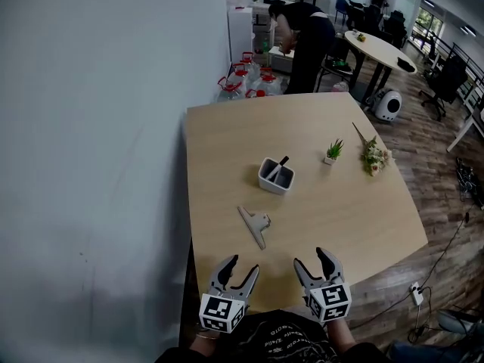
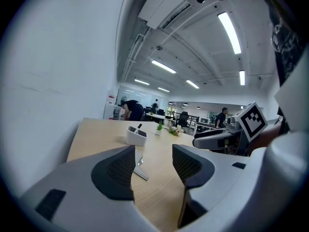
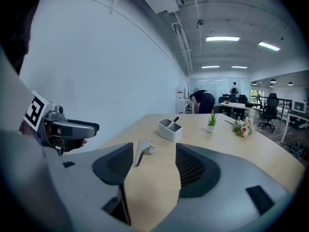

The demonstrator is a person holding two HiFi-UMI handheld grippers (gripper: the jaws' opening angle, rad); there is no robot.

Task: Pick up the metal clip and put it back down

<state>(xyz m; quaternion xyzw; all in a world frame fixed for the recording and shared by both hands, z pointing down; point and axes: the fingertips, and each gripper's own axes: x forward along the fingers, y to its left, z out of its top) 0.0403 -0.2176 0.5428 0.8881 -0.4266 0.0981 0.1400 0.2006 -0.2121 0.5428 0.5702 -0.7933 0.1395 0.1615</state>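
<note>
Item 1: table [image 1: 340, 210], light wood, left edge close along a pale wall [image 1: 91, 165].

Item 2: metal clip [image 1: 255, 224]. Lies flat on the table, loose, nothing touching it. Approx. midway between the near edge and the table's centre, left of the middle line. Long thin end points toward the near edge, broader end w/ the spring toward the left edge. Ahead of both grippers, well short of either.

Item 3: left gripper [image 1: 242, 267]. At the near edge, left of centre. Jaws spread wide, only bare tabletop between the pads (its own view shows the clip beyond the left pad, partly hidden by it).

Item 4: right gripper [image 1: 311, 259]. At the near edge, just right of the left one, the two apart. Jaws spread wide, nothing between them; in its own view the clip lies farther out on the table, on the left-pad side.

Item 5: white holder [image 1: 274, 186], rectangular, two compartments, near the table's centre, beyond the clip. Dark pen [image 1: 278, 166] leans in it; which compartment, can't tell.

Item 6: potted plant [image 1: 333, 152], small, upright, right of the holder.

Item 7: flower sprig [image 1: 373, 156], lying near the right edge, beside the plant but apart.

Misc. beyond the far edge: water jugs [image 1: 240, 80] on the floor by the wall; person [image 1: 308, 44] in dark clothes, bent forward.
</note>
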